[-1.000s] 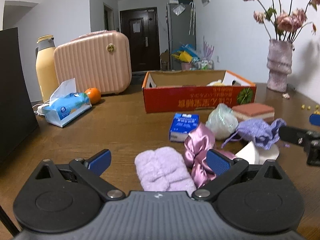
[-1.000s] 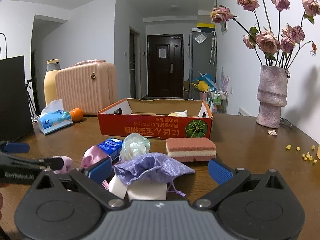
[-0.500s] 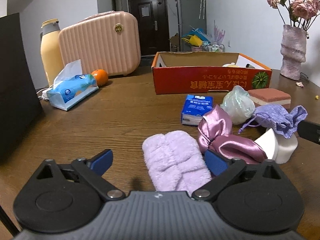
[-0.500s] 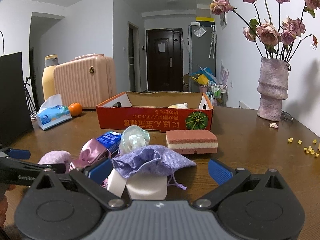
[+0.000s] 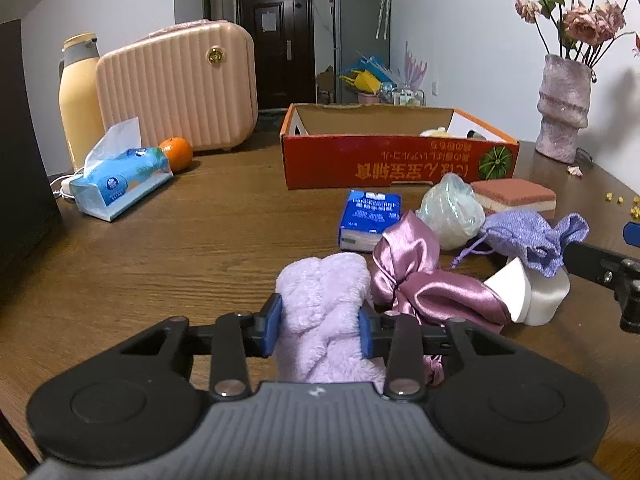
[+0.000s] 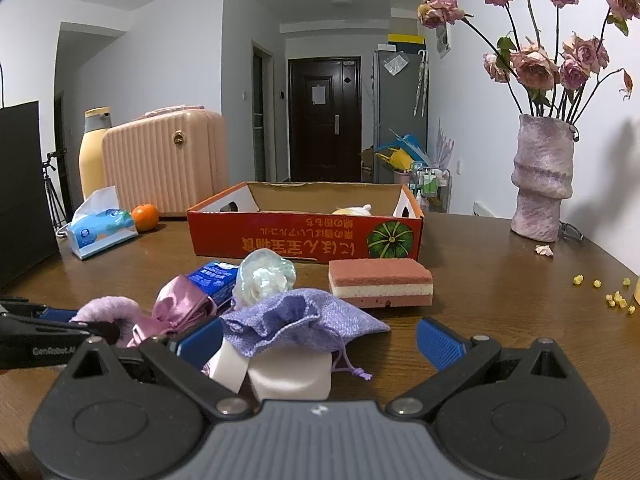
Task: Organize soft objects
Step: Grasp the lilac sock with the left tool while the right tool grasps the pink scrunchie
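Note:
My left gripper (image 5: pixel 320 326) is shut on a fluffy lilac cloth (image 5: pixel 324 292) that lies on the wooden table. Right of it lie a pink satin bow (image 5: pixel 416 276), a purple drawstring pouch (image 5: pixel 532 236) on white sponges (image 5: pixel 536 296), a pale mesh ball (image 5: pixel 450 210) and a pink sponge (image 5: pixel 514 196). My right gripper (image 6: pixel 320 342) is open, with the purple pouch (image 6: pixel 296 320) and white sponges (image 6: pixel 288 372) between its fingers. The orange cardboard box (image 6: pixel 304 236) stands behind, holding a yellowish item (image 6: pixel 352 210).
A blue tissue pack (image 5: pixel 370 216) lies near the bow. A tissue box (image 5: pixel 120 180), an orange (image 5: pixel 176 152), a pink case (image 5: pixel 180 84) and a yellow bottle (image 5: pixel 78 96) stand at the back left. A flower vase (image 6: pixel 542 176) stands at the right.
My left gripper moved forward over the lilac cloth and closed on it. My right gripper stayed open and barely moved.

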Motion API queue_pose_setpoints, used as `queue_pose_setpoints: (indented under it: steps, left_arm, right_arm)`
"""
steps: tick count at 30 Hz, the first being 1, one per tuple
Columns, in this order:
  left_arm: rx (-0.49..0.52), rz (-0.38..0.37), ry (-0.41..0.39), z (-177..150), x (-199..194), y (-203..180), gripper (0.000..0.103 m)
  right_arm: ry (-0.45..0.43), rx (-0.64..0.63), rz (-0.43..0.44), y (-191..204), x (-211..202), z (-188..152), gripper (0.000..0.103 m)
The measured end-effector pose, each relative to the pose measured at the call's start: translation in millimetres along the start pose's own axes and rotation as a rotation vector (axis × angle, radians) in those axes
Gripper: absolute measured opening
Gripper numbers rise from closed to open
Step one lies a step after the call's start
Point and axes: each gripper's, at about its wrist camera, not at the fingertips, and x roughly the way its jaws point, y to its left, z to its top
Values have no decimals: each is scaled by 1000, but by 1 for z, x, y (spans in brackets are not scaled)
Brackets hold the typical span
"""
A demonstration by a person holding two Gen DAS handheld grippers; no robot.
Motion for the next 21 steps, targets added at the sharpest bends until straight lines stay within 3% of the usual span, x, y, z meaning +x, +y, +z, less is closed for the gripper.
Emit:
queue_pose_setpoints:
  steps: [21]
  left_arm:
    - [-50, 15, -84, 3, -19, 41, 37]
  right_arm:
    - [-74, -84, 66, 56, -4, 5, 103]
